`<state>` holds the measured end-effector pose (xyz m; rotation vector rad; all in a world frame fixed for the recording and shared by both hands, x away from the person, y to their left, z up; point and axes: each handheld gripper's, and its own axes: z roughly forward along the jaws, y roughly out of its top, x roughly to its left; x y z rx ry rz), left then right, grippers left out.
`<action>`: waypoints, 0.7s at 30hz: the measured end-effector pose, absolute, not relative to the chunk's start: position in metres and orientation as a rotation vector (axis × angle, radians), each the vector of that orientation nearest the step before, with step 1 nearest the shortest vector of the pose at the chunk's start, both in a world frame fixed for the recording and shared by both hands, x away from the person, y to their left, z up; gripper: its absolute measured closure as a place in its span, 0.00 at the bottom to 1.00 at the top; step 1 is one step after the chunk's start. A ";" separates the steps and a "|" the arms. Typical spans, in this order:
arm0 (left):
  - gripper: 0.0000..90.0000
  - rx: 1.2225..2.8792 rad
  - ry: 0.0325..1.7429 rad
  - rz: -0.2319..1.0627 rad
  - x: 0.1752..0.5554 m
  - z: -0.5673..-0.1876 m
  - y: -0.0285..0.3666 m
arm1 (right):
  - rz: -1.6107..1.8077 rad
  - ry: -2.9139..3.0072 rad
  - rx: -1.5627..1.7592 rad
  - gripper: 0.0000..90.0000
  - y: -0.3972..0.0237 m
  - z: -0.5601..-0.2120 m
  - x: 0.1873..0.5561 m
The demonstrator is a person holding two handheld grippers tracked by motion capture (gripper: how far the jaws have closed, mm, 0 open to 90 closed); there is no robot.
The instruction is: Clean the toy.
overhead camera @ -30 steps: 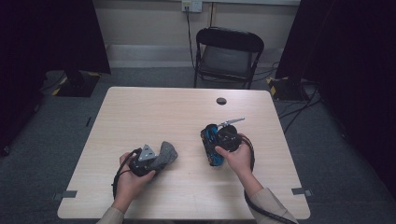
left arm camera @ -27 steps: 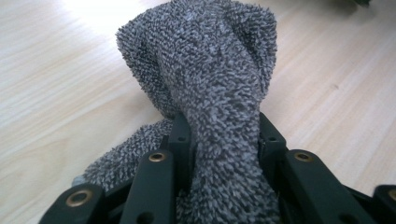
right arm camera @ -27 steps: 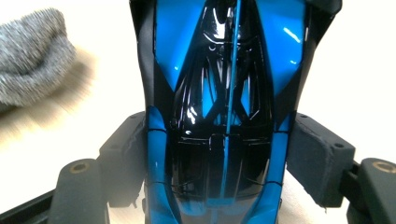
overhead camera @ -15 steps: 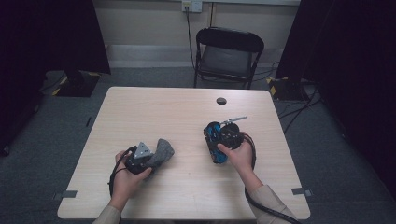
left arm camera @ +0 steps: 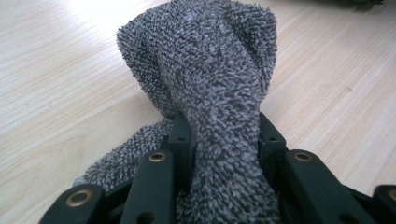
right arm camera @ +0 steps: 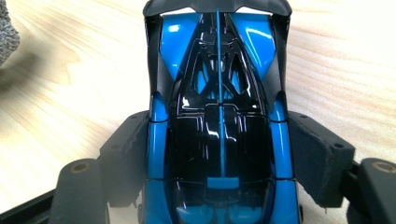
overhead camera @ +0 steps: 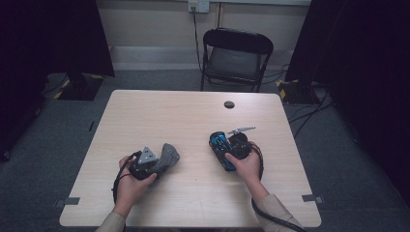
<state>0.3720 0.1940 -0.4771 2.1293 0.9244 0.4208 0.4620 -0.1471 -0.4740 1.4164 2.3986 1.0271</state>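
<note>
Fingers of the left gripper [left arm camera: 219,154] pinch a grey terry cloth [left arm camera: 210,79] bunched between them; pads of the right gripper [right arm camera: 219,163] clamp the flanks of a blue toy car [right arm camera: 217,112]; both are grasped over the table [overhead camera: 183,116], wiping apparently not yet begun.

My left gripper [overhead camera: 162,159] low near the table's front, jaws clamped, my right gripper [overhead camera: 223,149] jaws gripping, both forearms extended forward
</note>
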 end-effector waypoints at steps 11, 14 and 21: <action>0.75 2.128 0.926 0.422 0.372 -0.478 0.194 | 1.026 2.388 1.410 0.31 -0.148 -0.476 0.462; 0.75 2.133 0.922 0.423 0.372 -0.478 0.194 | 1.025 2.394 1.417 0.31 -0.148 -0.477 0.463; 0.75 2.133 0.925 0.422 0.372 -0.479 0.195 | 1.016 2.398 1.417 0.31 -0.147 -0.478 0.463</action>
